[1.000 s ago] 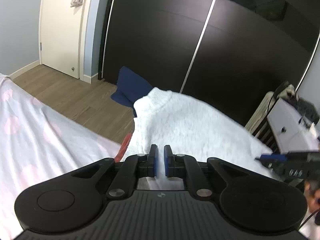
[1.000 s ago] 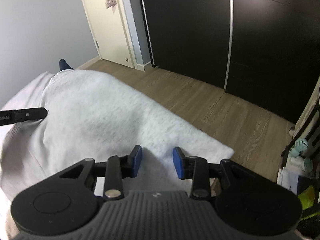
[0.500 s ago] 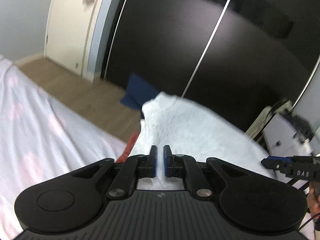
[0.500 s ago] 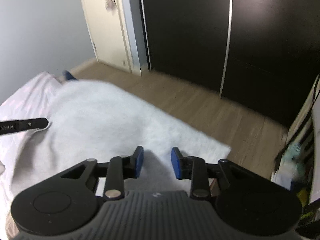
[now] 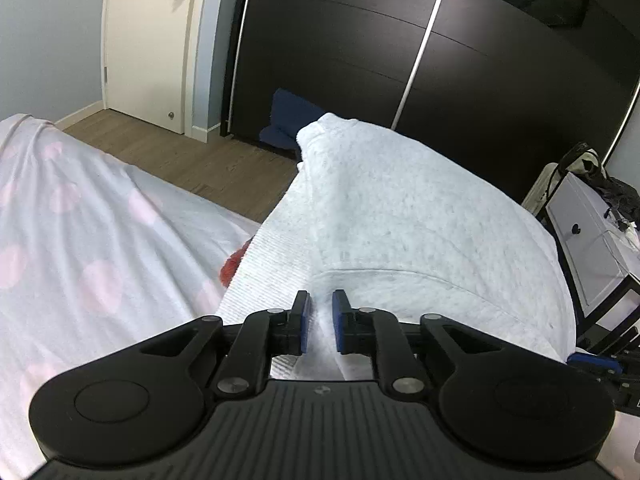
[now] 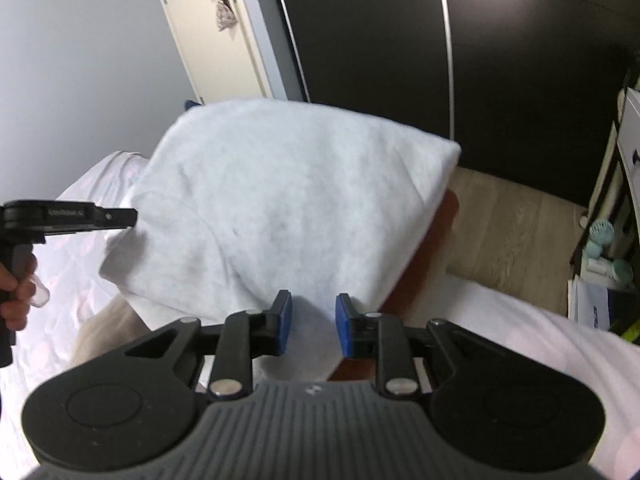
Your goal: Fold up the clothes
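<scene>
A white fleecy sweater (image 5: 400, 208) hangs stretched between my two grippers above the bed. My left gripper (image 5: 320, 320) is shut on its ribbed edge, with fabric pinched between the blue pads. In the right wrist view the sweater (image 6: 288, 200) billows ahead, and my right gripper (image 6: 314, 328) is shut on a thick fold of it. The left gripper (image 6: 120, 216) shows at the left edge there, held by a hand (image 6: 16, 292). The right gripper's blue tip (image 5: 592, 360) peeks in at the lower right of the left wrist view.
The bed (image 5: 80, 240) has a white sheet with pink dots. A red garment (image 5: 232, 268), a rust-brown one (image 6: 424, 256) and a beige one (image 6: 100, 328) lie under the sweater. A dark wardrobe (image 5: 400, 40), a white drawer unit (image 5: 592, 220) and a blue bundle (image 5: 288, 120) stand beyond.
Both grippers have swung the sweater up and forward, and its far edge now billows higher. The rust-brown garment and more of the bed have come into sight beneath it.
</scene>
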